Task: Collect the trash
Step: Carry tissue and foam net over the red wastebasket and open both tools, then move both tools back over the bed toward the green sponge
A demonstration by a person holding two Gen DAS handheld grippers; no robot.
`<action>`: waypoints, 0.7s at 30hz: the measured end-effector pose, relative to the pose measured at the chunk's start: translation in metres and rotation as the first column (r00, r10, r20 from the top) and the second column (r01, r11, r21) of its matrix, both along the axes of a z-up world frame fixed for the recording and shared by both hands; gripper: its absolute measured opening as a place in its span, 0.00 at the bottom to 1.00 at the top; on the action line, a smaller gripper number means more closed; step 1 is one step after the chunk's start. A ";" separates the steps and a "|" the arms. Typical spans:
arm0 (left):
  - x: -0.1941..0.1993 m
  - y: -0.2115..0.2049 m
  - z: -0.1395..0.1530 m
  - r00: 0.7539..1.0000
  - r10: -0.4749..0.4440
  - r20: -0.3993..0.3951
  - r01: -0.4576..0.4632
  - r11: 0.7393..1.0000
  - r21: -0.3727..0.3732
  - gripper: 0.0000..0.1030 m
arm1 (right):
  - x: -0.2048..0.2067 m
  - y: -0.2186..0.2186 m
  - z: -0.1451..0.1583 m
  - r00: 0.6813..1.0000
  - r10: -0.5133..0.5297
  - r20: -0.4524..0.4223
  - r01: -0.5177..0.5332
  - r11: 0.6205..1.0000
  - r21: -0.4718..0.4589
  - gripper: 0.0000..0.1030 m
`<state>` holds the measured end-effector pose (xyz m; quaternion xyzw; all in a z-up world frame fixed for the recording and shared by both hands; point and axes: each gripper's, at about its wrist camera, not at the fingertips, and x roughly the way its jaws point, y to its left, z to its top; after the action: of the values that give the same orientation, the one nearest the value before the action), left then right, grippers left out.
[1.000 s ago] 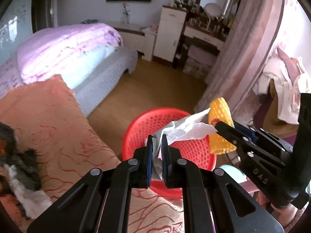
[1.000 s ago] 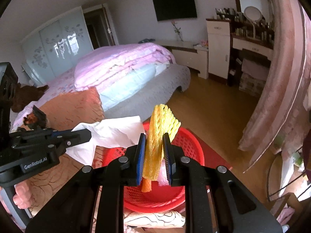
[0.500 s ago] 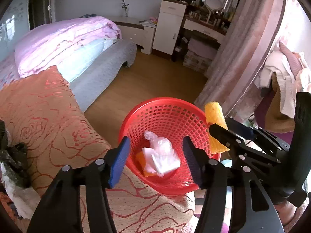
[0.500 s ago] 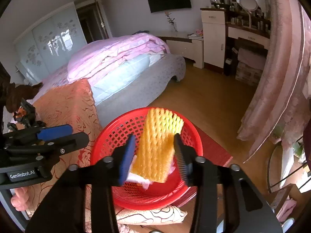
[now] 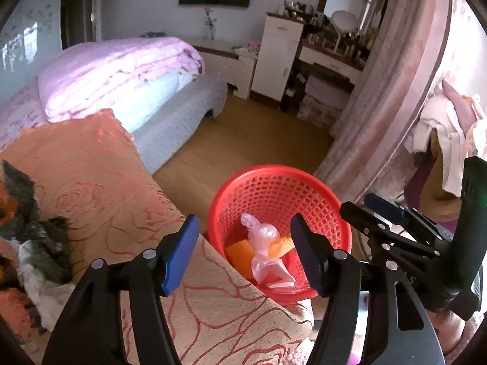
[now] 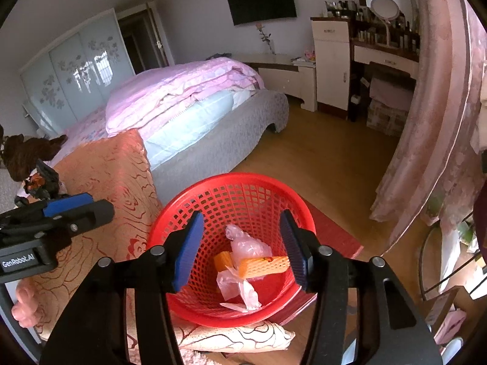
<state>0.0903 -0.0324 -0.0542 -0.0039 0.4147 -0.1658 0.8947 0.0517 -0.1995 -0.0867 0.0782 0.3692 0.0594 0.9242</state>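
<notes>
The left gripper (image 5: 245, 248) has just been opening; its blue-padded fingers (image 5: 179, 254) stand well apart with nothing between them. The right gripper (image 6: 243, 243) has likewise been spreading and grips nothing (its pads frame the trash below without touching it). Just beyond both, the red basket (image 6: 258, 188) sits against the orange patterned cushion (image 5: 91, 182) at its 9 o'clock. Inside lie a crumpled plastic bag (image 6: 246, 248) and the orange foam net (image 6: 264, 264). Farther off, toward 11 o'clock, is the bed (image 6: 182, 103).
</notes>
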 end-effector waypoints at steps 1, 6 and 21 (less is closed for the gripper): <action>-0.003 0.002 0.003 1.000 0.004 0.011 -0.004 1.000 0.002 0.61 | -0.003 0.002 0.002 1.000 0.002 0.009 -0.002 1.000 -0.005 0.49; -0.018 0.013 0.016 0.997 0.032 0.066 -0.033 0.999 0.016 0.64 | -0.014 0.012 0.014 0.998 0.014 0.053 -0.014 1.000 -0.014 0.59; -0.067 0.083 0.041 0.972 0.188 0.139 -0.195 0.980 0.041 0.65 | -0.043 0.061 0.053 0.981 0.135 0.137 -0.140 0.990 0.027 0.70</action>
<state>0.0238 0.0505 -0.0133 -0.0084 0.3554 -0.0674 0.9323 0.0085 -0.1387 -0.0340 0.0653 0.3092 0.1351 0.9391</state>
